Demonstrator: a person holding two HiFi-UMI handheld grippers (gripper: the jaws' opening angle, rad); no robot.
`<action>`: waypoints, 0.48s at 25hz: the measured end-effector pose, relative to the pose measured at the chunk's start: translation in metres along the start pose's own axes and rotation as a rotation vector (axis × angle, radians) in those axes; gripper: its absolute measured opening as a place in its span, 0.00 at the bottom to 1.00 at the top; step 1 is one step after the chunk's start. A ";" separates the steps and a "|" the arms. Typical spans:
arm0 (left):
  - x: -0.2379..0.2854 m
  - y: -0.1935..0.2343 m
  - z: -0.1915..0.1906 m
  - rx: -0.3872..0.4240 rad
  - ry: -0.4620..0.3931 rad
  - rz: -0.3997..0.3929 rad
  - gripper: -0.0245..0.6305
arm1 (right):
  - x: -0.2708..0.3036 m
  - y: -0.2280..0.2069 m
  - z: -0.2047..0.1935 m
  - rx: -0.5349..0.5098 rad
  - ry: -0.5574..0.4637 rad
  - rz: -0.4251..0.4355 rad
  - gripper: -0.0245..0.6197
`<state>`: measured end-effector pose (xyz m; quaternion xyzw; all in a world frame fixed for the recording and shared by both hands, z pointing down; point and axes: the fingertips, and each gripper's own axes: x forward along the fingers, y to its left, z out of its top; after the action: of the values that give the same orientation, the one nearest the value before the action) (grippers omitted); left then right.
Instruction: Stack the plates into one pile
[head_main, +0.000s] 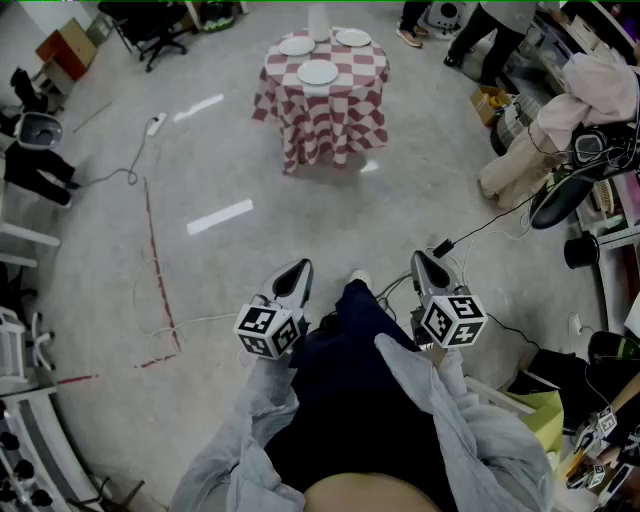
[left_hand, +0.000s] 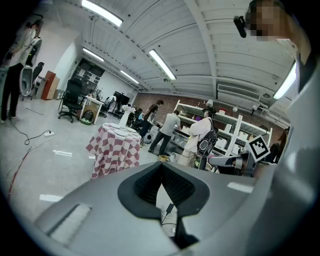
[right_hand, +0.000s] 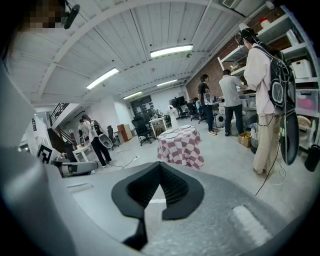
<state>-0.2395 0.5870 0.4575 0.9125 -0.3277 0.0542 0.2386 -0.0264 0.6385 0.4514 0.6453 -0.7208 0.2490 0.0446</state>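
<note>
Three white plates lie apart on a small table (head_main: 322, 120) with a red and white checked cloth, far ahead: one in front (head_main: 318, 72), one at the back left (head_main: 296, 46), one at the back right (head_main: 352, 38). A white upright object (head_main: 318, 20) stands behind them. My left gripper (head_main: 297, 272) and right gripper (head_main: 426, 264) are held side by side near my body, well short of the table. Both are shut and hold nothing. The left gripper view has the table (left_hand: 114, 150) beyond the closed left gripper (left_hand: 161, 167). The right gripper view shows the table (right_hand: 181, 146) past the shut right gripper (right_hand: 160, 166).
Grey floor lies between me and the table, with a red tape line (head_main: 152, 262) and a cable with a power strip (head_main: 154, 124) at the left. An office chair (head_main: 152, 32) stands at the back left. Bags, cables and shelving (head_main: 590, 150) crowd the right; people (left_hand: 167, 131) stand by the shelves.
</note>
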 end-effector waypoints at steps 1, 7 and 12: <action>-0.002 0.000 -0.001 -0.002 0.001 0.005 0.05 | 0.000 0.002 -0.001 -0.003 0.000 0.006 0.04; -0.010 -0.006 -0.008 0.026 0.003 0.008 0.05 | -0.005 0.005 -0.004 0.002 -0.015 0.015 0.04; -0.016 -0.008 -0.015 0.030 0.006 0.008 0.05 | -0.010 0.015 -0.005 0.029 -0.079 0.061 0.04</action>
<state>-0.2461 0.6082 0.4634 0.9145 -0.3296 0.0630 0.2259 -0.0407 0.6509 0.4474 0.6329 -0.7377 0.2349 -0.0011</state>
